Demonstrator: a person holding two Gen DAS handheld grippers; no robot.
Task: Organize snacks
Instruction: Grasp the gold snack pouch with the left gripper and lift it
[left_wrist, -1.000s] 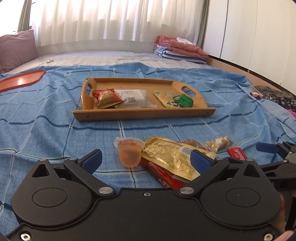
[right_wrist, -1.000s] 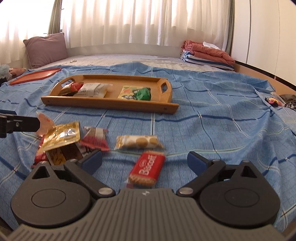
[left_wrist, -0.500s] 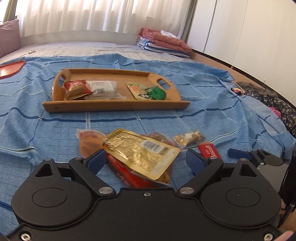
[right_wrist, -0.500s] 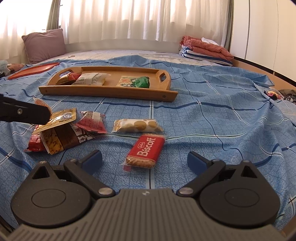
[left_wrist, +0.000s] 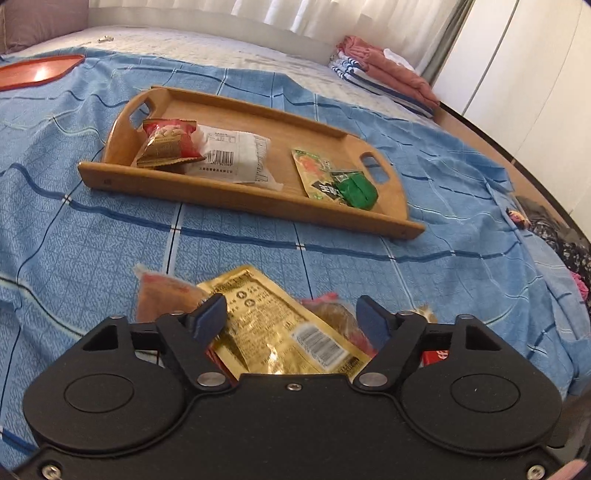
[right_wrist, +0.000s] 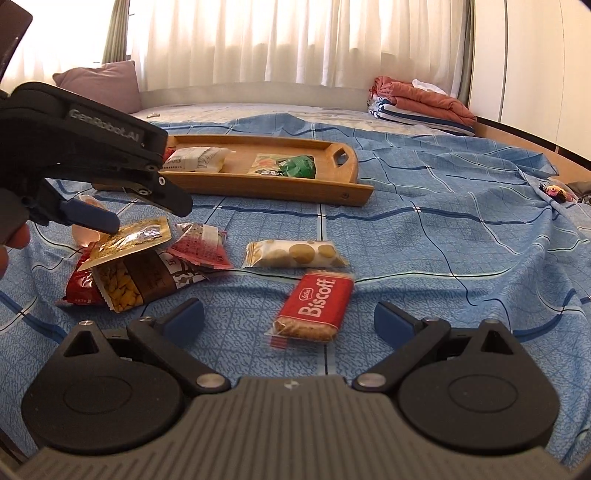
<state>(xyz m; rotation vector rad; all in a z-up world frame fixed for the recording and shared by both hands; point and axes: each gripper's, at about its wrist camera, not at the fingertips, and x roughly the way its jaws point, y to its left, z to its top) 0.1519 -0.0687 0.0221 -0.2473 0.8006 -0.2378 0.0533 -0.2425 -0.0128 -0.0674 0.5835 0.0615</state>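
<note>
A wooden tray (left_wrist: 369, 216) (right_wrist: 354, 194) lies on the blue bedspread with a red-gold packet (left_wrist: 166, 146), a white packet (left_wrist: 232, 155) and a green packet (left_wrist: 332, 181) in it. Loose snacks lie nearer: a gold pouch (left_wrist: 273, 332) (right_wrist: 131, 238), a brown nut bag (right_wrist: 136, 282), a red-white packet (right_wrist: 201, 247), a cracker pack (right_wrist: 295, 253) and a red Biscoff pack (right_wrist: 316, 306). My left gripper (left_wrist: 291, 319) (right_wrist: 140, 212) is open, its fingers on either side of the gold pouch. My right gripper (right_wrist: 290, 319) is open just before the Biscoff pack.
A red tray (left_wrist: 37, 72) lies at the far left. Folded blankets (right_wrist: 421, 103) sit at the back right, a mauve pillow (right_wrist: 99, 83) at the back left. The bed's wooden edge (left_wrist: 498, 147) and scattered clothes (left_wrist: 561, 236) are at the right.
My left gripper has moved forward and down over the snack pile, and its fingers now straddle the gold pouch. My right gripper has drawn back slightly from the Biscoff pack.
</note>
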